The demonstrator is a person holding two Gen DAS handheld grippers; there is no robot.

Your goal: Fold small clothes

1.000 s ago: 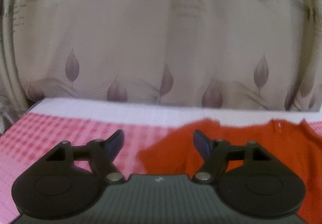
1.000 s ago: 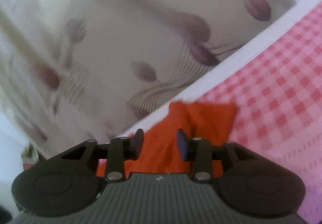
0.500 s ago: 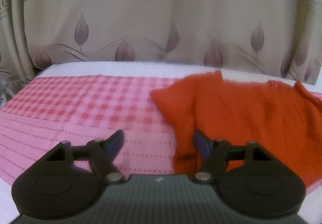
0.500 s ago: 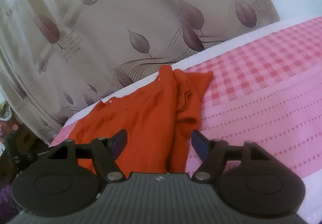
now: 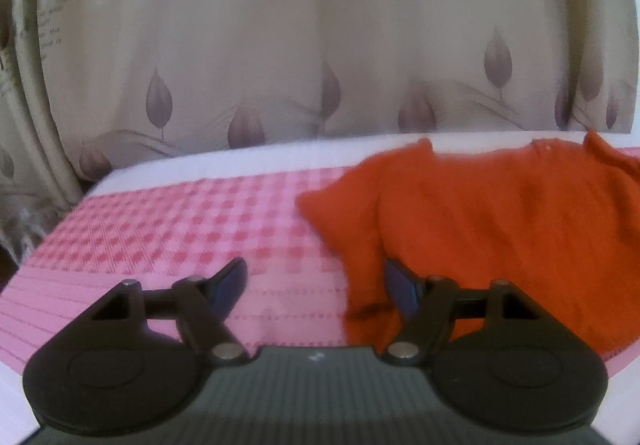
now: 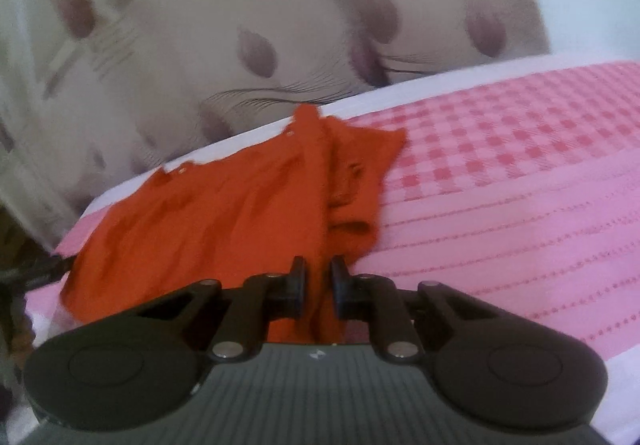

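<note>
Garments: one, an orange shirt point(image 5: 500, 221), lying on the pink cloth point(image 5: 180, 229); in the left wrist view it fills the 3 o'clock side, in the right wrist view it runs from 9 o'clock toward the centre point(image 6: 224, 205).
Shirt details: one sleeve point(image 6: 360, 173) is bunched and folded beside the body at about 1 o'clock of the frame centre; two small pale snaps show at the neckline, near the far edge.
Left gripper point(image 5: 316, 285): one, fingers spread wide, nothing between them; the shirt's near corner lies just beside and behind its right-hand fingertip point(image 5: 400, 285), at 5 o'clock. Whether it touches the fabric I cannot tell.
Right gripper point(image 6: 318, 285): one, fingers drawn close together, pinching a fold of the orange shirt at its near edge, at 6 o'clock.
Cloths: one pink cloth, checked toward the far side and striped with dotted lines nearer point(image 6: 520, 213), over a white surface point(image 6: 440, 81).
Curtain: one beige curtain point(image 5: 280, 57) with purple leaf prints, behind the bed at 12 o'clock in both views.
Sharpness: both views are blurred.
</note>
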